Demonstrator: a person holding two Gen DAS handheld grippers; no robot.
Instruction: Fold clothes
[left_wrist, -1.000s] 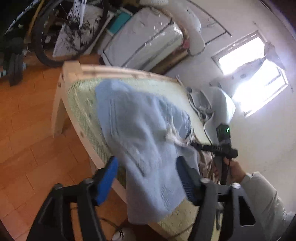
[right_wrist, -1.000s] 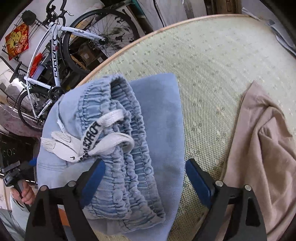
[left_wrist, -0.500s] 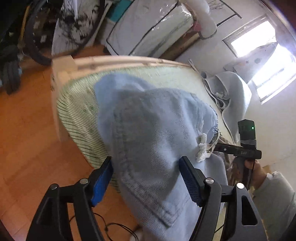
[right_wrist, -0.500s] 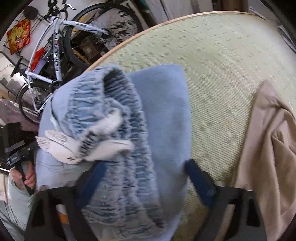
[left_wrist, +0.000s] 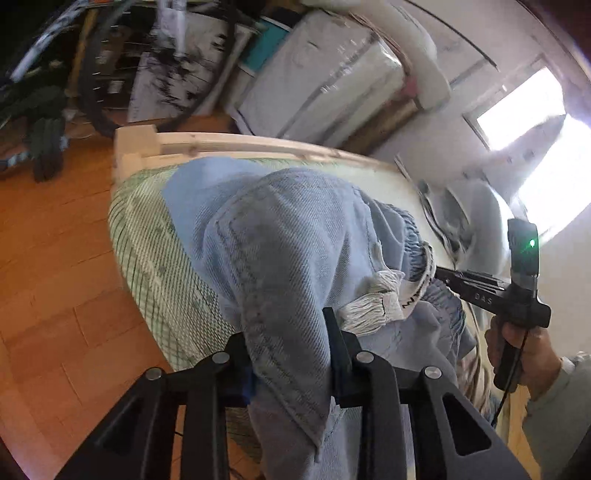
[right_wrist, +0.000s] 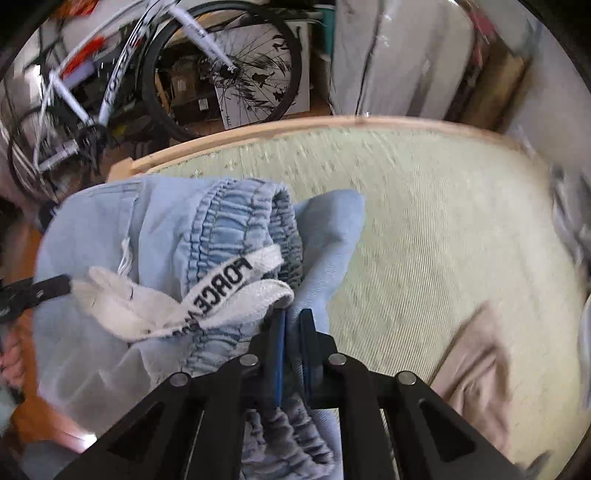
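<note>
Light blue denim shorts (left_wrist: 295, 236) with an elastic waistband and a white drawstring (right_wrist: 207, 295) lie bunched at the corner of a green woven mat (right_wrist: 424, 229) on a wooden-framed bed. My left gripper (left_wrist: 290, 347) is shut on a hem fold of the shorts hanging over the bed edge. My right gripper (right_wrist: 291, 325) is shut on the waistband of the shorts (right_wrist: 236, 229); it also shows in the left wrist view (left_wrist: 480, 291), held in a hand.
A beige garment (right_wrist: 480, 369) lies on the mat at the right. A grey garment (left_wrist: 476, 218) lies further along the bed. A bicycle (right_wrist: 129, 74), wrapped mattresses (left_wrist: 325, 77) and boxes stand beyond the bed. Orange wood floor (left_wrist: 48, 258) lies to the left.
Both grippers have closed from wide open onto the shorts, the left on the hem fold, the right on the waistband. The shorts are bunched up higher.
</note>
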